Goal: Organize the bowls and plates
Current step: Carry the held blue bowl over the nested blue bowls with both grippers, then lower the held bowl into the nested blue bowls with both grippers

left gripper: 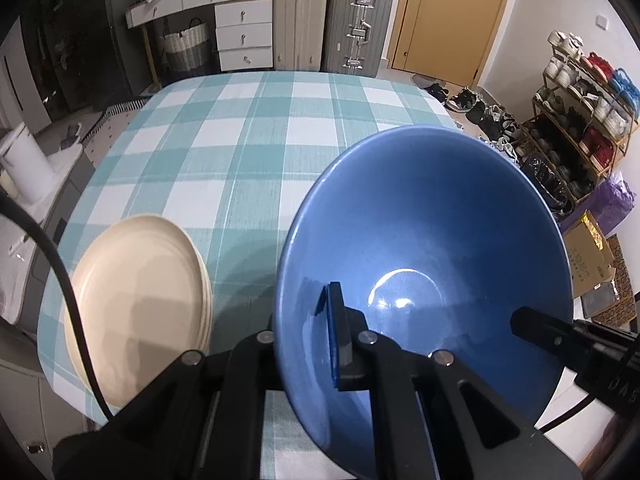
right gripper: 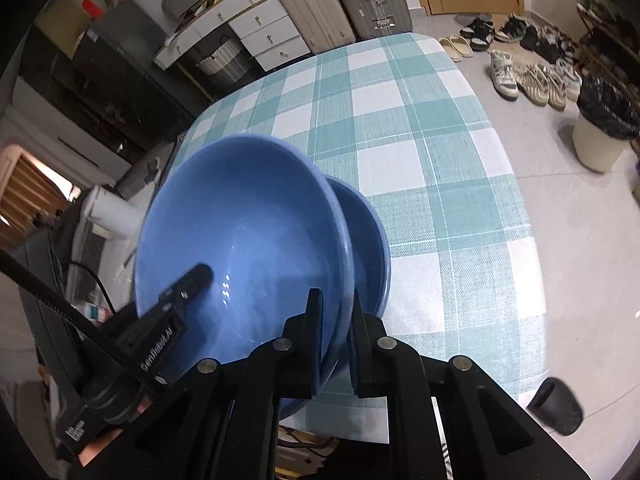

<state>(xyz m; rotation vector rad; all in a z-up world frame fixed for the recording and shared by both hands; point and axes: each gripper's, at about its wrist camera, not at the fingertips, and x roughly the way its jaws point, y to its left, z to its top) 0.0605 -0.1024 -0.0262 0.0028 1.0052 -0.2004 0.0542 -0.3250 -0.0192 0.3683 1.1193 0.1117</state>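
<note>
I've got both tools angled steeply down, left tool (left gripper: pixel 304 344) and right tool (right gripper: pixel 336 340) each clamped on the blue bowl's (left gripper: pixel 424 264) rim.

Blue bowls (right gripper: pixel 240 232); cream plates (left gripper: pixel 140 300); teal-white check tablecloth (left gripper: pixel 240 140); black tongs (left gripper: pixel 308 340).

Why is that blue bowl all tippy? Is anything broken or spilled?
Nothing looks broken or spilled. The blue bowl is tilted because both grippers pinch its rim: the left gripper on one side, the right gripper on the other. A second blue bowl sits behind it, and cream plates lie stacked on the checked tablecloth.
</note>
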